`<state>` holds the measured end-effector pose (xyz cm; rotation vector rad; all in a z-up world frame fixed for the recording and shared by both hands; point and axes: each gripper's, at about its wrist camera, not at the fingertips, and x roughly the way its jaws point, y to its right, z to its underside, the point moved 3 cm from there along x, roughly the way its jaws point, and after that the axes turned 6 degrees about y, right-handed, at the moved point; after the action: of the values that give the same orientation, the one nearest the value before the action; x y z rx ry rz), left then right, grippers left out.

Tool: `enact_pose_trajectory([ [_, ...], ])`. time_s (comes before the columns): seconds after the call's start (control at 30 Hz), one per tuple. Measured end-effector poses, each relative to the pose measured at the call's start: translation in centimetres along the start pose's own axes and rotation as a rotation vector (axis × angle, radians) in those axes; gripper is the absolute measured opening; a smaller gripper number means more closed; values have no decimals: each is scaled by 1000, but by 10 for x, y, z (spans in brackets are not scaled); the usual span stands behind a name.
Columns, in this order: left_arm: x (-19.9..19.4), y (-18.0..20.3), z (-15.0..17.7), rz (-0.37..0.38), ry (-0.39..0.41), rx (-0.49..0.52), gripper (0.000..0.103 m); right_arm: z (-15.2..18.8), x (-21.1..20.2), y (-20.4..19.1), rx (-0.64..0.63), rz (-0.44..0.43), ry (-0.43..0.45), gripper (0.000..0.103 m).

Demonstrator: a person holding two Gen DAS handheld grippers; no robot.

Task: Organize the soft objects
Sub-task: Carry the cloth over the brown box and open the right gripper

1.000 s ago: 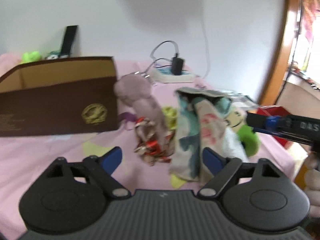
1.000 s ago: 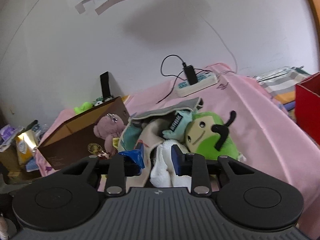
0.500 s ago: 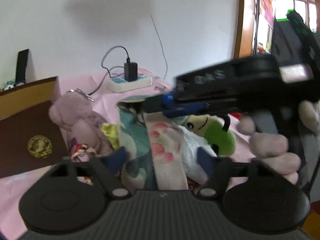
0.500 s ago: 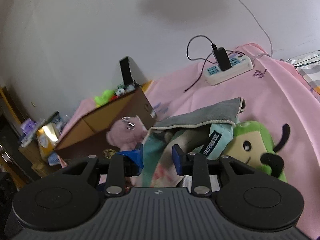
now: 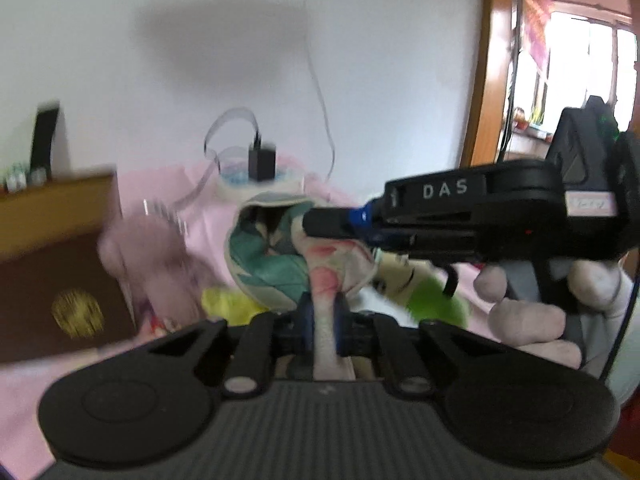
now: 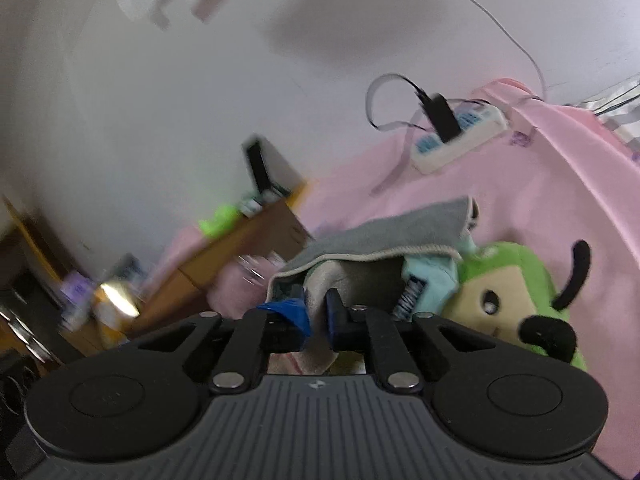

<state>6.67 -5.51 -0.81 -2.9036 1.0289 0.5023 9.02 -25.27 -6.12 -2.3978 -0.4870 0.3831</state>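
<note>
A patterned cloth (image 5: 280,268), teal and pink with a grey back (image 6: 384,236), is lifted above the pink bedcover (image 6: 568,184). My left gripper (image 5: 322,320) is shut on its lower fold. My right gripper (image 6: 317,312) is shut on its upper edge and shows from the side in the left wrist view (image 5: 348,224). A green plush toy (image 6: 512,292) lies right of the cloth. A pink plush bear (image 5: 148,256) lies left of it, blurred.
A brown cardboard box (image 5: 56,280) stands open at the left. A white power strip (image 6: 460,140) with a black charger lies near the wall. A wooden door frame (image 5: 480,80) is at the right. Clutter sits on a shelf (image 6: 112,296) beside the bed.
My left gripper has closed from wide open onto the cloth's lower fold. My right gripper has narrowed onto the cloth's edge and both views have shifted, with the cloth raised.
</note>
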Motion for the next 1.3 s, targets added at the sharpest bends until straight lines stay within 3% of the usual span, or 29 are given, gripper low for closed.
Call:
enact_pose_trajectory([
  [0.13,-22,7,-27,-7,75,69,6,-15,-16,-16,2,-74,65,0],
  [0.3,-42,-3,-66,-82,168,161,6,-46,-14,-49,-7,-188,95,0],
  [0.47,-65,-35,-99,-194,264,201,6,-79,16,-95,-31,-294,102,0],
  [0.57,-76,-63,-109,-253,280,194,6,-89,47,-124,-37,-348,78,0],
  [0.7,-83,-118,-108,-362,260,172,6,-81,100,-159,-85,-367,11,0],
  [0.83,-76,-181,-93,-454,183,106,6,-57,156,-180,-96,-349,-58,0],
  [1.03,-44,-247,-54,-547,39,56,6,-7,235,-175,-95,-262,-169,0],
  [1.13,-31,-268,-36,-577,-27,26,20,7,253,-167,-89,-206,-231,1],
  [1.2,-31,-279,-24,-611,-51,21,41,15,252,-164,-90,-182,-286,3],
  [1.3,-33,-294,-17,-690,-65,13,55,21,244,-157,-92,-170,-323,4],
])
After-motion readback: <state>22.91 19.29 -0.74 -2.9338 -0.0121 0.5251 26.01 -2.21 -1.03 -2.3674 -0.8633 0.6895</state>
